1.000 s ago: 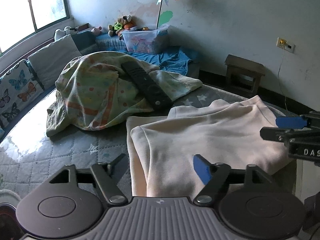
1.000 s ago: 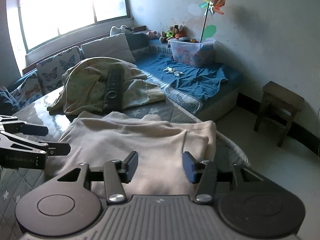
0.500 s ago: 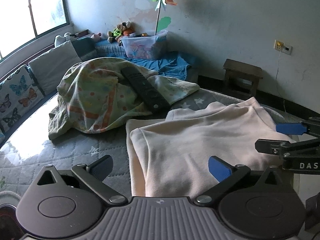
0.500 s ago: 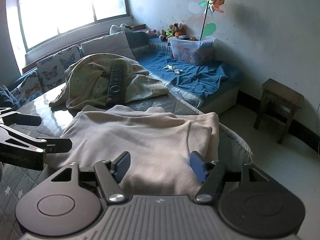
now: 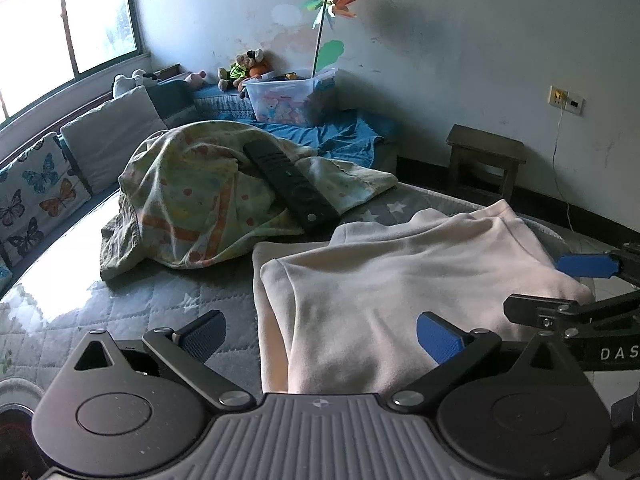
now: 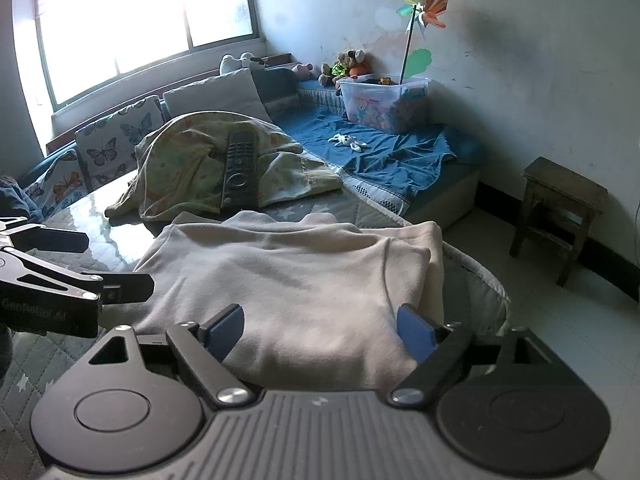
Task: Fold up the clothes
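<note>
Garment (image 5: 384, 280), cream and folded, is being seen lying flat on a grey quilted cover (image 5: 168, 312) with star print; in the left wrist view it is filling the span from 12 to 3 o'clock ahead of the left gripper (image 5: 320, 336). Jaws of the left gripper are being held wide, with nothing between them; the left pad is being seen over the bare cover, the right pad over the cream cloth. Contact with the cloth cannot be told.

Right gripper (image 6: 320, 330) is being held at the near edge of the same garment (image 6: 288, 280). Its jaws are being held wide too, both blue pads being seen against the cloth, nothing clamped. In the left wrist view the right gripper (image 5: 560, 284) is showing at 3 o'clock, just beside the garment's right corner.

Beyond the garment, at 11 o'clock, a patterned blanket (image 5: 192, 200) is being seen heaped, with a black remote control (image 5: 290, 184) lying on top of it. Further back, a clear plastic bin (image 5: 288, 96) with a pinwheel (image 5: 332, 0) is being seen against the wall at 12 o'clock. A wooden stool (image 5: 484, 164) is standing on the floor at 2 o'clock.
</note>
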{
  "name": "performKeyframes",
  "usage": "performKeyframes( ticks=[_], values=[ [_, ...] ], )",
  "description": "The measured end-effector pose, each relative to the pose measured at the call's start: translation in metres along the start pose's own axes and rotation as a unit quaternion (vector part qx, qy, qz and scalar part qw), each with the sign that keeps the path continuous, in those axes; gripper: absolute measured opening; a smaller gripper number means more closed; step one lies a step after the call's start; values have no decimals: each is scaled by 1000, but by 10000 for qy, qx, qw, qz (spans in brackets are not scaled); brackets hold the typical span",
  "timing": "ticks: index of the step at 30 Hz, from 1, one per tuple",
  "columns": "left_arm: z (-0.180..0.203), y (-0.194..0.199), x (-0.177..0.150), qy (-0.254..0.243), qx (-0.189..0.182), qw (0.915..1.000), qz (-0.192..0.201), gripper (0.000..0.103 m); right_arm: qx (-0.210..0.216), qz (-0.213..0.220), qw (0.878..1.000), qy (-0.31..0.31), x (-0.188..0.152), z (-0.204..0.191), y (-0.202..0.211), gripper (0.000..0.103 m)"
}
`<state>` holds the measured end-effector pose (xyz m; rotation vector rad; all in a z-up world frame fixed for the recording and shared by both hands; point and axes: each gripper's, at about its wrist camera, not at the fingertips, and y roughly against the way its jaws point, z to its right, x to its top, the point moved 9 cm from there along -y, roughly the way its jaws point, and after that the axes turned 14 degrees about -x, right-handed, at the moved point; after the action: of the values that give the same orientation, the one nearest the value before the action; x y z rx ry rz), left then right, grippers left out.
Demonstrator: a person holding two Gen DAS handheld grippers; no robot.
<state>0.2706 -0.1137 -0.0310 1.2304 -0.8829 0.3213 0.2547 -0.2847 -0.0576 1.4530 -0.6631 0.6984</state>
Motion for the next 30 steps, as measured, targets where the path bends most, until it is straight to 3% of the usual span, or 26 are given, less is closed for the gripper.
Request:
performKeyframes(
  ticks=[17, 30],
  values=[
    [11, 6, -17, 88, -59, 9999, -118, 103, -163, 25, 9998, -67, -18, 4, 15, 103],
    [14, 6, -24, 103, -11, 9997, -210, 103, -318, 51, 9994, -81, -26, 2, 22, 103]
  ],
)
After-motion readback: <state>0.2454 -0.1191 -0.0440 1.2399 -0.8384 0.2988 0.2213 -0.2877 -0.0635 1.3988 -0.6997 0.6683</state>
